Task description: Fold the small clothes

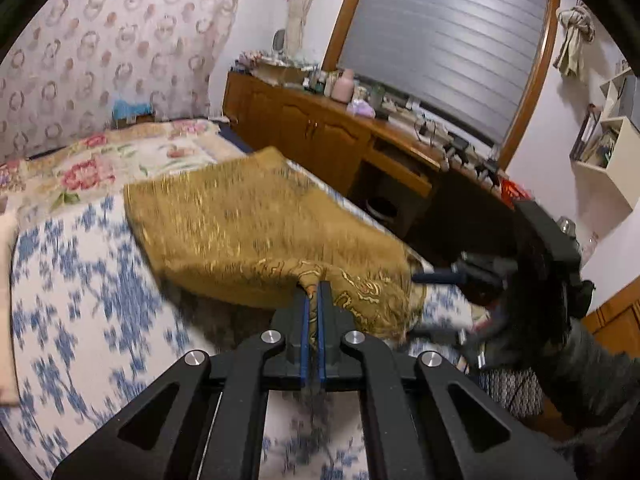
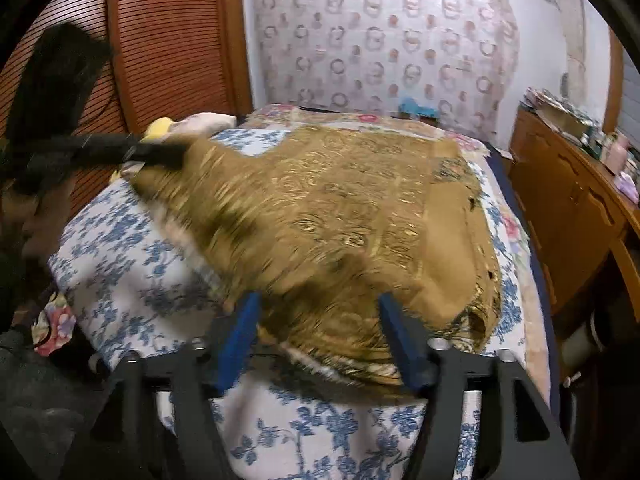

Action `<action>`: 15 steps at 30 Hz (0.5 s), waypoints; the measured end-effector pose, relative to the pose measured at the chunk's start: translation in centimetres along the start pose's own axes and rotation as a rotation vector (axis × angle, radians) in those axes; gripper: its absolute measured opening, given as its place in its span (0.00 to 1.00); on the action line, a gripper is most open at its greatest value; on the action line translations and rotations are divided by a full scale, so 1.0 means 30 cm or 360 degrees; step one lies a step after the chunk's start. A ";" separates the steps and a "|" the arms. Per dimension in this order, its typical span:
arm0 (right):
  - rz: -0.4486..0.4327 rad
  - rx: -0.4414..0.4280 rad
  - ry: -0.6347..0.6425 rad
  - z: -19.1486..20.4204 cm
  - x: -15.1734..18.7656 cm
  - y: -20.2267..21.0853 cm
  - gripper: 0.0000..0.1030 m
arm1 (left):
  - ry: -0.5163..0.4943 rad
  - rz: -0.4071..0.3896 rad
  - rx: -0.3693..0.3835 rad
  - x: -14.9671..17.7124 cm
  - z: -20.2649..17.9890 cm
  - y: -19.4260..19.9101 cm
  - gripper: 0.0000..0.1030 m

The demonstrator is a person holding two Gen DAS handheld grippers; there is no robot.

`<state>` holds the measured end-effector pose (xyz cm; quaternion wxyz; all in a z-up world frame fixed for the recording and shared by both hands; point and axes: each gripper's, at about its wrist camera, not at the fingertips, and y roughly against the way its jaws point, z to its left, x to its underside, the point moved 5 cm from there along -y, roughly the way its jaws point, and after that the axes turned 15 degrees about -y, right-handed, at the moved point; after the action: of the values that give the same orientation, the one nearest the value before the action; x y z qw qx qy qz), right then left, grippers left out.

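- The bed (image 2: pixel 132 248), under a blue-and-white floral cover, is my work surface. It carries the one garment I am working on; a wooden cabinet (image 1: pixel 320 128) runs along the far side of it, not involved.
- Gold brocade garment (image 2: pixel 340 216): lies mostly spread on the bed, its broad patterned panel open and facing up. In the right wrist view one plain tan patch sits toward the right edge; I judge that to be lining or a part turned over, but the blur keeps me from saying which.
- Progress, as I judge it: early. No neat stack, no compact rectangle. At most one fold is begun; the bulk of the folding is left.
- Left gripper (image 1: pixel 314 292): jaws pressed together on a pinch of the garment's near edge, cloth bunched up between the blue pads. The fabric rises from the bed toward that pinch, so this corner is lifted, not lying flat.
- Right gripper (image 2: pixel 320 336): jaws stand wide apart, the garment's near hem lying between them but the pads (image 2: pixel 240 336) not pressing on it. Nothing held here.
- Left to do, by my reckoning: carry the lifted corner across, lay it down, then fold again until small.
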<state>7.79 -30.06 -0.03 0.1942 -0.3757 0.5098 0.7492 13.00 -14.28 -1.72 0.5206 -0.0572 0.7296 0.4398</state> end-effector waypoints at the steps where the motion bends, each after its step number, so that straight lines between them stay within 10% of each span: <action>1: 0.0001 -0.0004 0.0016 0.002 0.001 0.003 0.69 | -0.0001 -0.0007 -0.0005 -0.014 0.009 -0.004 0.03; 15: 0.0110 0.0211 0.0065 -0.161 -0.039 -0.131 0.65 | 0.0035 -0.0058 -0.0093 -0.051 0.092 -0.019 0.03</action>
<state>12.97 -32.76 -2.52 0.1823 -0.3594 0.5748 0.7122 15.96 -13.25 -0.99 0.5185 -0.0905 0.7210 0.4507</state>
